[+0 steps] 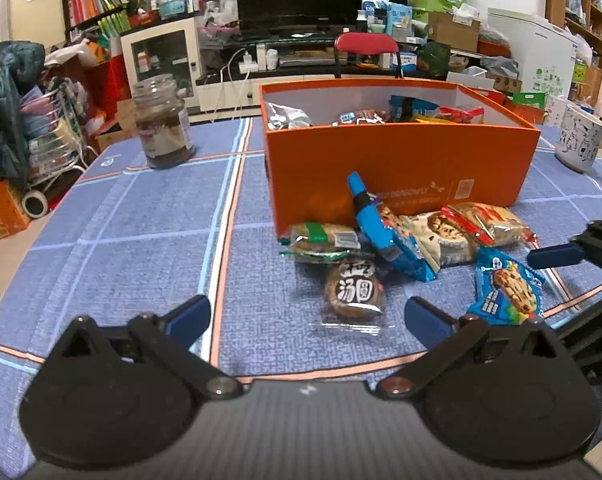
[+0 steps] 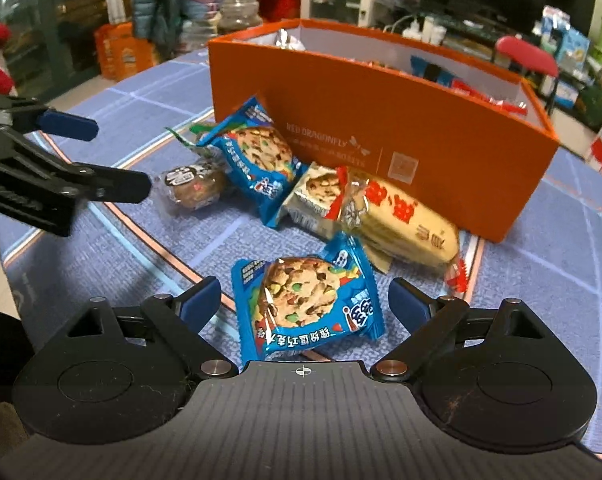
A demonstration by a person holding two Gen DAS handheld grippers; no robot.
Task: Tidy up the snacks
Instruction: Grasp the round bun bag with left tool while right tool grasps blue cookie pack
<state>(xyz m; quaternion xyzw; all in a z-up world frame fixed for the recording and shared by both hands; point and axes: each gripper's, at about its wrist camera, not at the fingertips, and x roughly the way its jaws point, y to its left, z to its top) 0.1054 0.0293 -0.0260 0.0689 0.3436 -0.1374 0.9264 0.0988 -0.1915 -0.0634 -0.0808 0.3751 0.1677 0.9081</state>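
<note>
The orange box [image 1: 401, 164] stands open on the blue checked tablecloth [image 1: 141, 240]. It holds several wrapped snacks: a silver packet [image 1: 287, 115] at its left end, and blue and red packets [image 1: 433, 110] along the far wall. How deep the contents lie cannot be judged.

A glass jar [image 1: 163, 120] stands well to the left of the box, uncapped, about half full of a dark material.

Loose snacks lie against the near wall of the box: a green-banded packet [image 1: 321, 240], a round brown cake in clear wrap [image 1: 353, 290], a blue cookie packet leaning on the box [image 2: 257, 156], a pale cookie packet [image 2: 315, 196] and a red-and-cream packet [image 2: 397, 220].

The near blue cookie packet [image 2: 307, 304] lies flat on the cloth, apart from that group.

The right gripper [image 2: 305, 300] has its jaws spread wide, one either side of this packet, not touching it. The left gripper [image 1: 307, 316] is likewise released, empty, over bare cloth just short of the round cake
</note>
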